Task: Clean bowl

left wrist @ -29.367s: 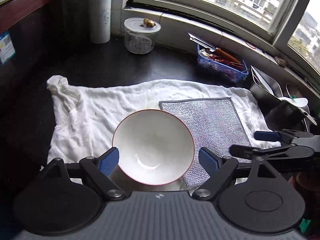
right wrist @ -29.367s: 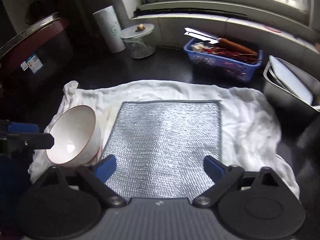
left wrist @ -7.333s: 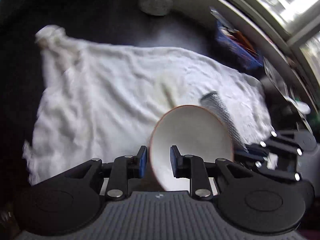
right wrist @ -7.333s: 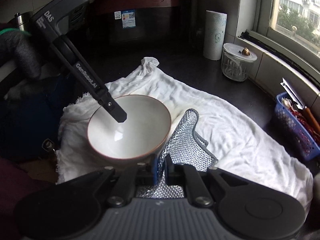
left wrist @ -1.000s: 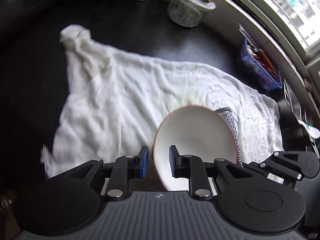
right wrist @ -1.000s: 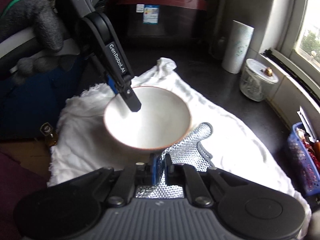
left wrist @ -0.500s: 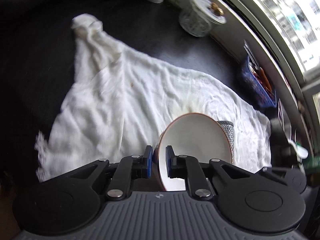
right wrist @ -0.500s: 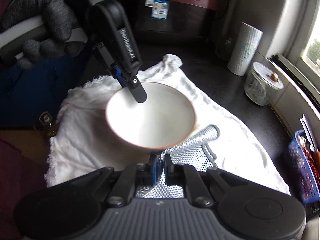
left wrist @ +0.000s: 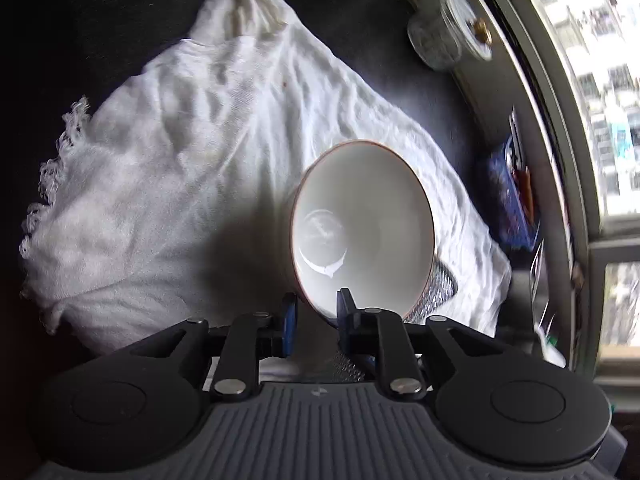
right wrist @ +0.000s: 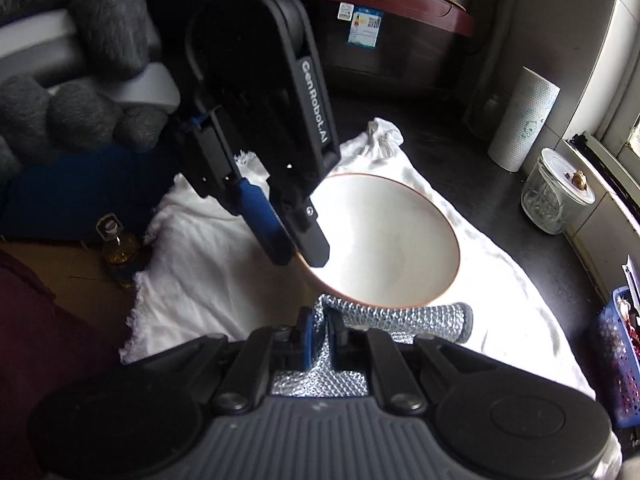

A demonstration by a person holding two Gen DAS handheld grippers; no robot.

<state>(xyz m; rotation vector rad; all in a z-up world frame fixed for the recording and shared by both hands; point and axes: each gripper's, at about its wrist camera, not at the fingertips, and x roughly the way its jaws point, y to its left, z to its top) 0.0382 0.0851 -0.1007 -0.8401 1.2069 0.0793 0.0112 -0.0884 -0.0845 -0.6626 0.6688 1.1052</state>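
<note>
A white bowl (left wrist: pixel 364 224) with a thin red rim is held tilted above the white towel (left wrist: pixel 168 168). My left gripper (left wrist: pixel 316 310) is shut on the bowl's near rim; it shows in the right wrist view (right wrist: pixel 298 246) pinching the bowl (right wrist: pixel 384 240) from the left. My right gripper (right wrist: pixel 318 330) is shut on a silver mesh scouring cloth (right wrist: pixel 400 316), held just under and against the bowl's near outer side. The cloth also peeks out under the bowl in the left wrist view (left wrist: pixel 438 288).
The towel (right wrist: pixel 208 264) covers a dark counter. A glass jar (right wrist: pixel 556 196), a paper roll (right wrist: pixel 520 120) and a blue basket (right wrist: pixel 618 360) stand along the window side. A small oil bottle (right wrist: pixel 118 248) stands past the towel's left edge.
The left gripper has turned and lifted, tipping the bowl so its inside faces its camera more. The right gripper with the mesh cloth has stayed under the bowl's near side.
</note>
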